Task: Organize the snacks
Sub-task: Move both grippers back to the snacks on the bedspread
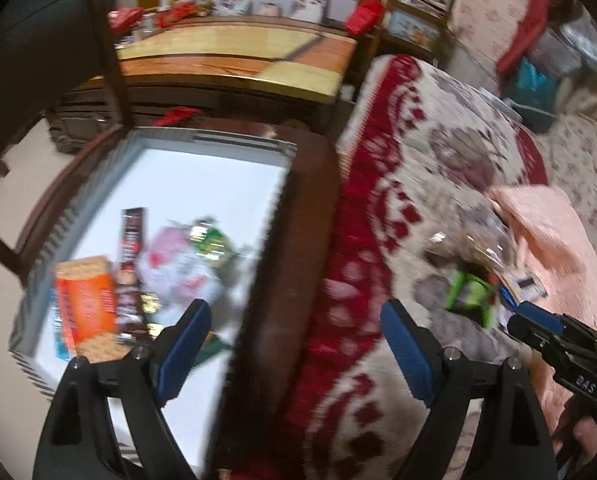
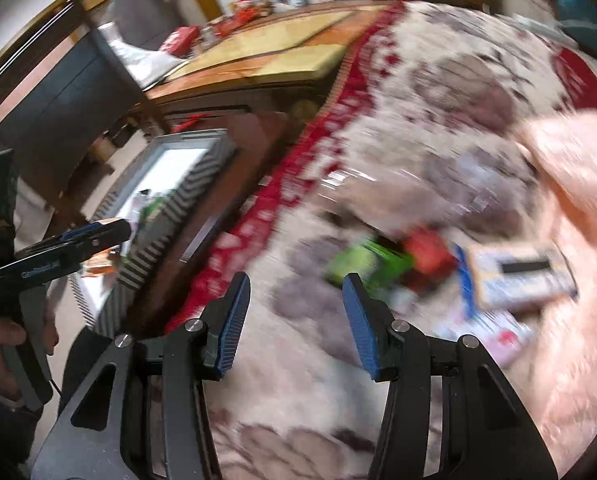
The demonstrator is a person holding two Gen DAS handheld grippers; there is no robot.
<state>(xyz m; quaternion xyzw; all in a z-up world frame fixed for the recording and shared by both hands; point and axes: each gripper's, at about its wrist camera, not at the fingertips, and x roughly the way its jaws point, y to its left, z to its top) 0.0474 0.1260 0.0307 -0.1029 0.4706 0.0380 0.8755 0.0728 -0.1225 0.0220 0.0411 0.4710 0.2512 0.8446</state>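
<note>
Several snack packets lie in a white tray (image 1: pixel 202 184) on a dark wooden stool: an orange cracker pack (image 1: pixel 84 304), a dark brown stick pack (image 1: pixel 130 264), a pink-white bag (image 1: pixel 174 264) and a green packet (image 1: pixel 212 240). More snacks lie on the patterned bed cover: a green packet (image 2: pixel 362 264), a red one (image 2: pixel 428 258) and a white-blue box (image 2: pixel 518 276). My left gripper (image 1: pixel 294 328) is open and empty above the stool's edge. My right gripper (image 2: pixel 296 296) is open and empty, just short of the green packet. Both views are blurred.
A red and white patterned cover (image 1: pixel 426 152) lies over the bed, with a pink cloth (image 1: pixel 546 232) to the right. A wooden table (image 1: pixel 238 56) with red items stands behind. A dark chair (image 1: pixel 26 40) is at the left.
</note>
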